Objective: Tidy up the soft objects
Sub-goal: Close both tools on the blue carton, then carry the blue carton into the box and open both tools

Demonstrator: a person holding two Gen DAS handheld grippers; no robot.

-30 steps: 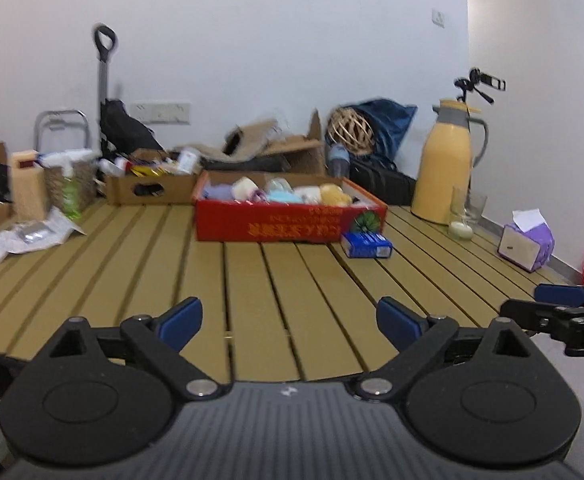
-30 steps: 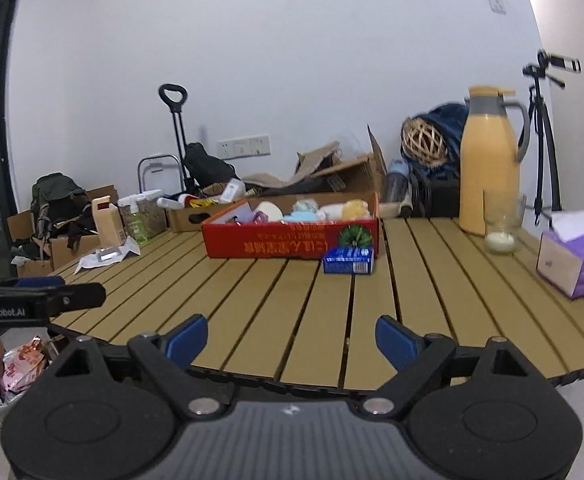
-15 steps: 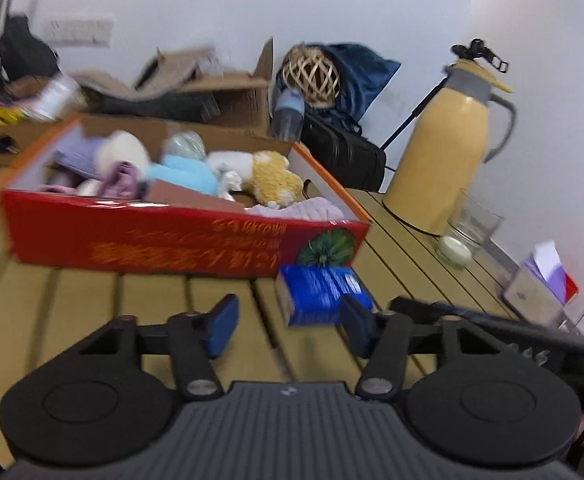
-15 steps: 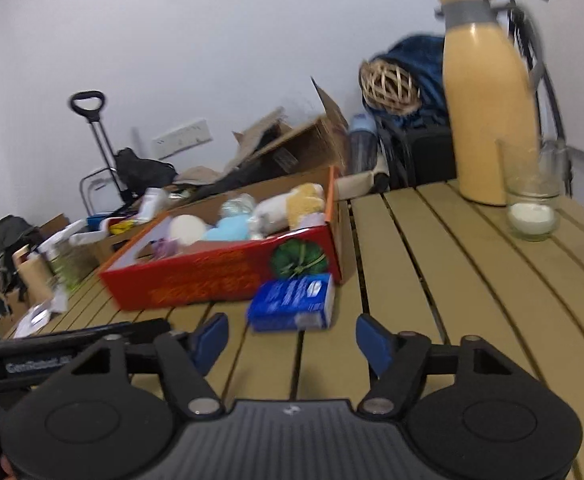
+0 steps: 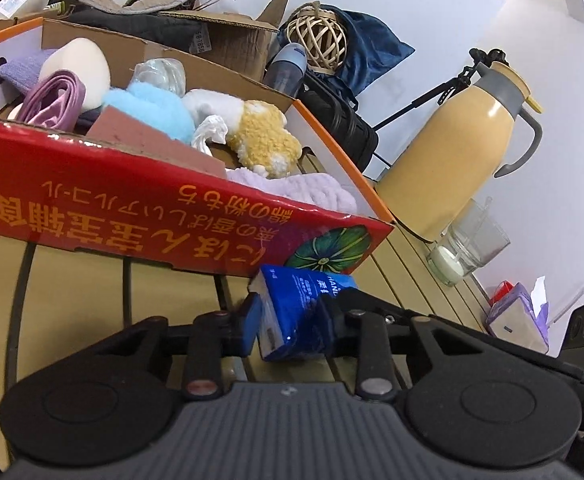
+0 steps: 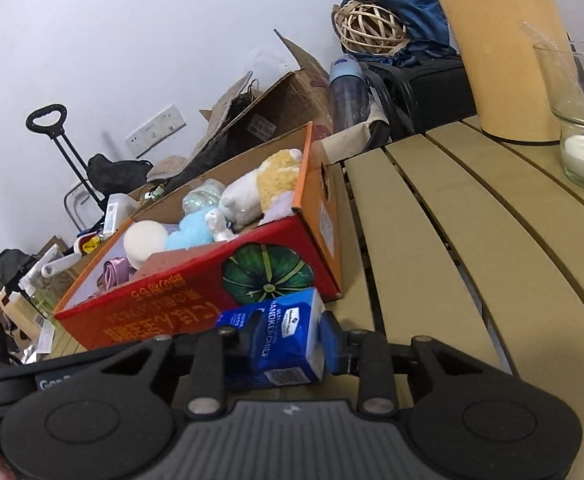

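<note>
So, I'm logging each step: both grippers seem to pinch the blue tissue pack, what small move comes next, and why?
Probably lift the tissue pack over the red box wall: left gripper and right gripper both clamp it, still low beside the box.

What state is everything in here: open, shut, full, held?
left gripper: shut on the blue tissue pack.
right gripper: shut on the same pack.
red box: open-topped, full of soft things.
yellow jug: upright, lid on.
glass: upright, white candle inside.

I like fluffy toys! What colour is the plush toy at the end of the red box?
The plush toy is yellow and white, clearest in the left wrist view.
</note>
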